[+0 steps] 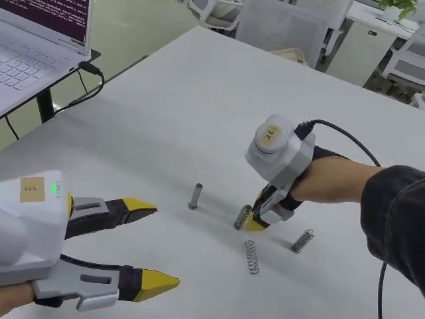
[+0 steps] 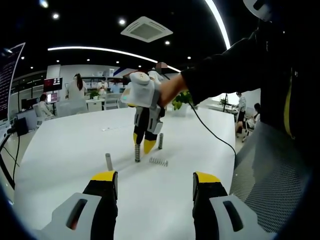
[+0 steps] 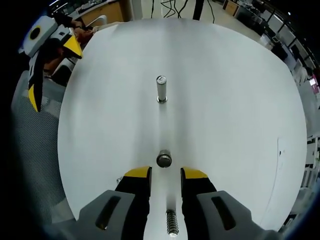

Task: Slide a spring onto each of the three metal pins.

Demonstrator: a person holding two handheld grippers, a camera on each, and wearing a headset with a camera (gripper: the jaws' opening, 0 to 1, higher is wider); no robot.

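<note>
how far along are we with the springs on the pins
Done: one sprung pin sits at the right gripper, jaws parted; a second sprung pin stands nearby. In hand: nothing; the left gripper is open too. Left: the loose spring on the table goes onto the bare pin.

I see a pale grey bench. Off its left edge an open laptop sits on a separate stand, with a black cable plugged into its side. Past the far edge are white chairs and a potted plant. The left gripper view gives me a ceiling vent and a person standing in the background.
</note>
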